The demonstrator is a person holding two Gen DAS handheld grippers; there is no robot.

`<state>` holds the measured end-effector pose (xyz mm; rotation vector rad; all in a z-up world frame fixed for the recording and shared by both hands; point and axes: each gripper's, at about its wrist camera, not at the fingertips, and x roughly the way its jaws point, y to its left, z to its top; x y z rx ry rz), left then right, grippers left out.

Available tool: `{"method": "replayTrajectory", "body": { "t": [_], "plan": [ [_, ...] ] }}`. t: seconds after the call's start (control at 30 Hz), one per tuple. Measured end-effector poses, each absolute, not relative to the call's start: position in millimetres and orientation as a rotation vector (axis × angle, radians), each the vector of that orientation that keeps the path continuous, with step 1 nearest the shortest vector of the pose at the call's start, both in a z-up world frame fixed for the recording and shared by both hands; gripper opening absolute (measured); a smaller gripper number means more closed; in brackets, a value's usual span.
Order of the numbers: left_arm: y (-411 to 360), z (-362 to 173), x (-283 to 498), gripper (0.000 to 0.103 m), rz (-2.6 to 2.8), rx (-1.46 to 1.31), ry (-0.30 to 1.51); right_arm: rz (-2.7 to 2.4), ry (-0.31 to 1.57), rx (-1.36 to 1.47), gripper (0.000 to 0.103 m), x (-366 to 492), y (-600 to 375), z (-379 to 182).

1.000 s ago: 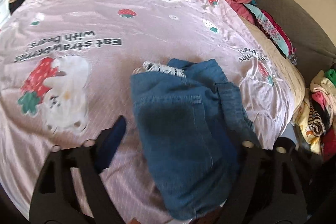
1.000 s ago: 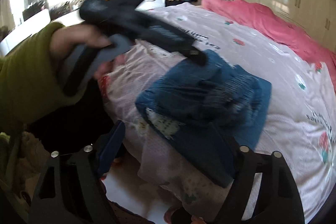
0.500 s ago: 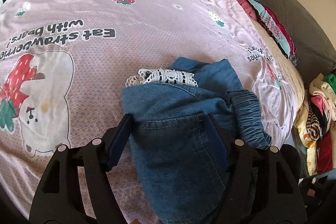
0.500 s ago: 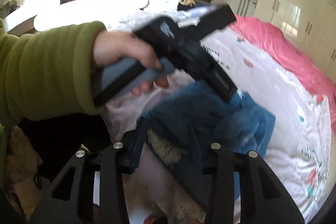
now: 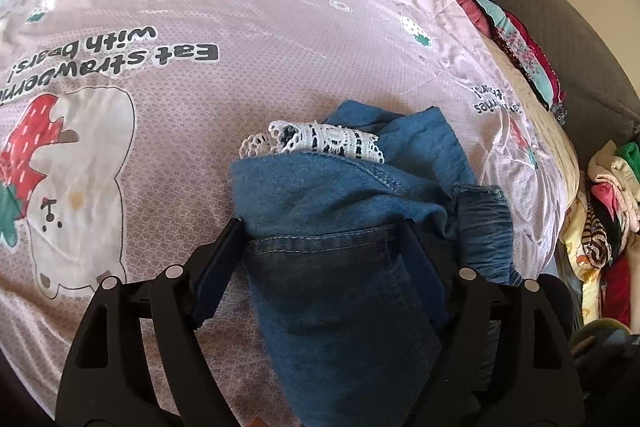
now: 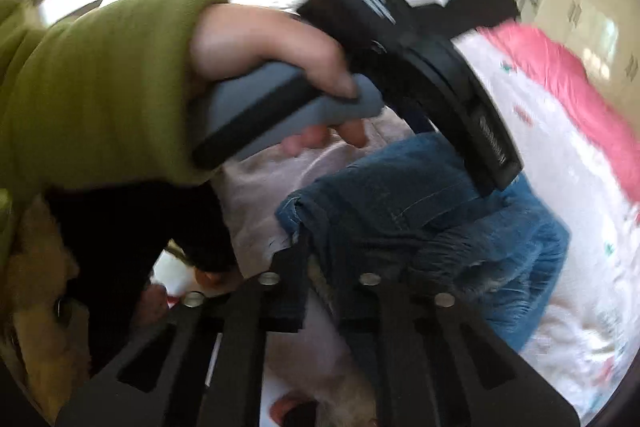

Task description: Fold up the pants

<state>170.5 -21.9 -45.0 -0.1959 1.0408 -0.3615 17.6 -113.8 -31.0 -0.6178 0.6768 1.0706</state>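
The pants [image 5: 340, 247] lie bunched near the near edge of the bed [image 5: 280, 47], part folded, white lace poking out at their far side. The left gripper [image 5: 320, 251] stands spread, straddling the pocket area, while the right gripper [image 6: 320, 267] has just been closing and now looks pinched on a denim edge. If the right pulls before the left clamps, the layers may slide and the fold fall open; so thin a pinch could also slip.
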Motion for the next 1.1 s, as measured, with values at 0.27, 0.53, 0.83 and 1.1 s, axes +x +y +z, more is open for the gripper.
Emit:
{"method": "replayTrajectory", "body": {
  "t": [0.27, 0.53, 0.83, 1.1],
  "plan": [
    [-24.9, -46.6, 170.8, 0.074, -0.351, -0.193, 1.032, 1.021, 0.775, -0.542, 0.006, 15.2, -134.4, -57.0],
    [-25.7, -43.5, 166.3, 0.077, -0.335, -0.203, 1.014, 1.007, 0.792, -0.422, 0.012, 17.8, -147.1, -51.7],
    [-27.8, -23.0, 143.5, 0.079, -0.323, -0.164, 0.951, 0.988, 0.771, -0.318, 0.038, 14.4, -174.0, -19.2],
    [-29.2, -9.6, 126.5, 0.084, -0.324, -0.163, 0.922, 0.975, 0.714, -0.281, 0.057, 5.0, -188.2, 5.7]
  ]
}}
